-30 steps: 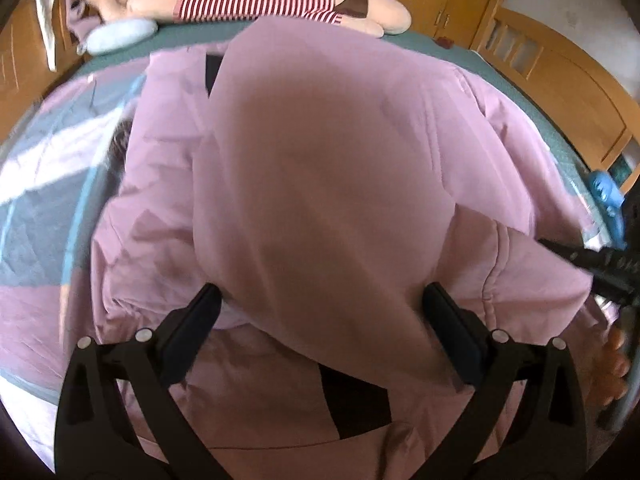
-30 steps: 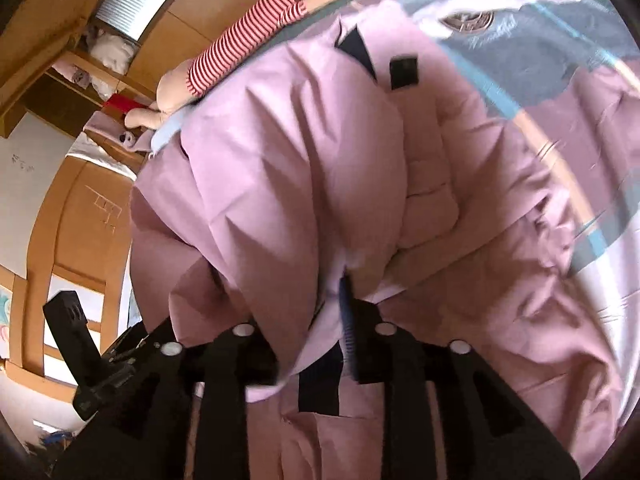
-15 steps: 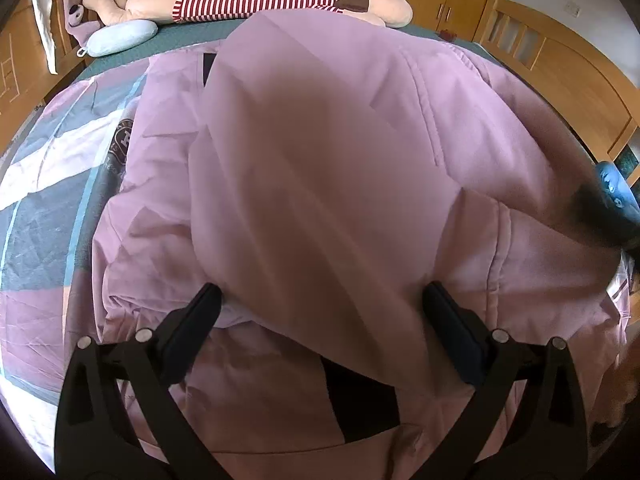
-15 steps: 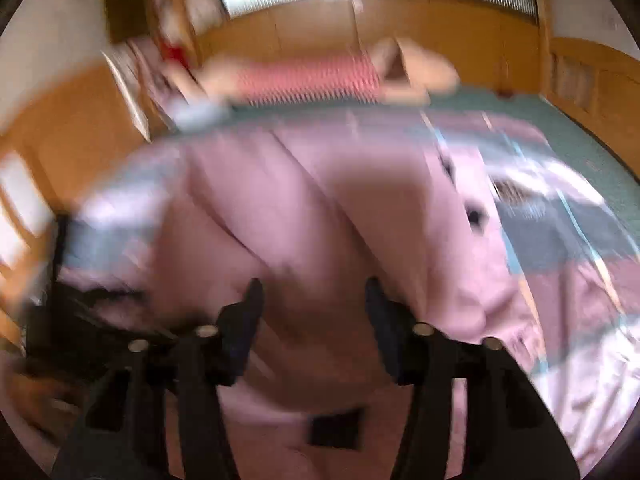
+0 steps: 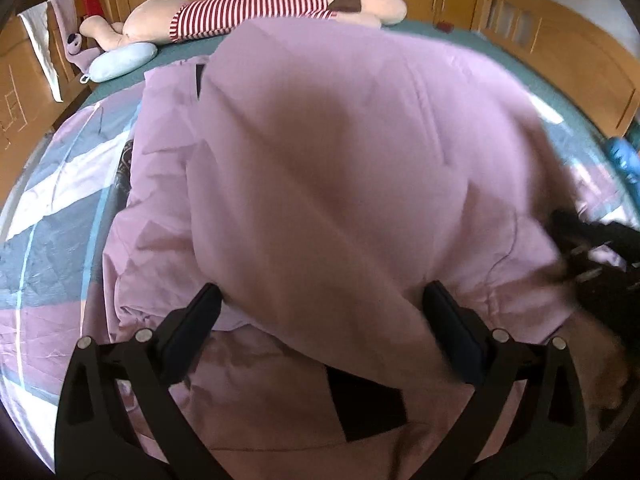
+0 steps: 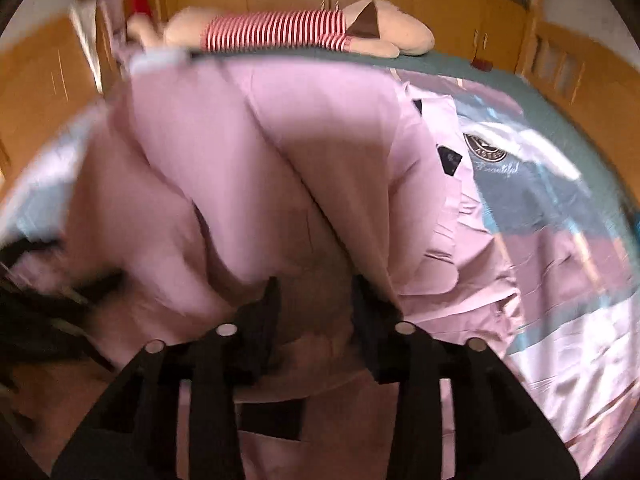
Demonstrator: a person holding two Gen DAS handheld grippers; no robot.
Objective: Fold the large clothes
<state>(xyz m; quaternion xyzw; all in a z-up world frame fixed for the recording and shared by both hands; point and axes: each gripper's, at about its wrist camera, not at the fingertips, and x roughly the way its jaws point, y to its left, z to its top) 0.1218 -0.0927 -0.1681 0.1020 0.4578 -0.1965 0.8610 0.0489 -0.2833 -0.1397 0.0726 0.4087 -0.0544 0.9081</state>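
Bed (image 5: 60, 184): patterned cover, plush toy (image 5: 256, 12) along far edge. Pink garment (image 5: 340, 168) across bed middle, upper layer thrown toward far edge, fold half made.
Right gripper (image 6: 314, 312): a second ago pinching garment edge, since rolled upright; jaws just been opening, now partly apart, cloth between them, apparently released.
Left gripper (image 5: 320, 320): wide open as before, cloth draped between fingers, no pinch.
Judgement: fold dropped; smoothing or regrasp next.

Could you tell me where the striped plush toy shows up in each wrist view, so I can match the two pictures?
Left wrist: the striped plush toy lies along the top edge, left of centre, beyond the pink garment.
Right wrist: the toy lies along the top, near centre, beyond the same garment.
Shared landmark: the dark label patch on the garment.
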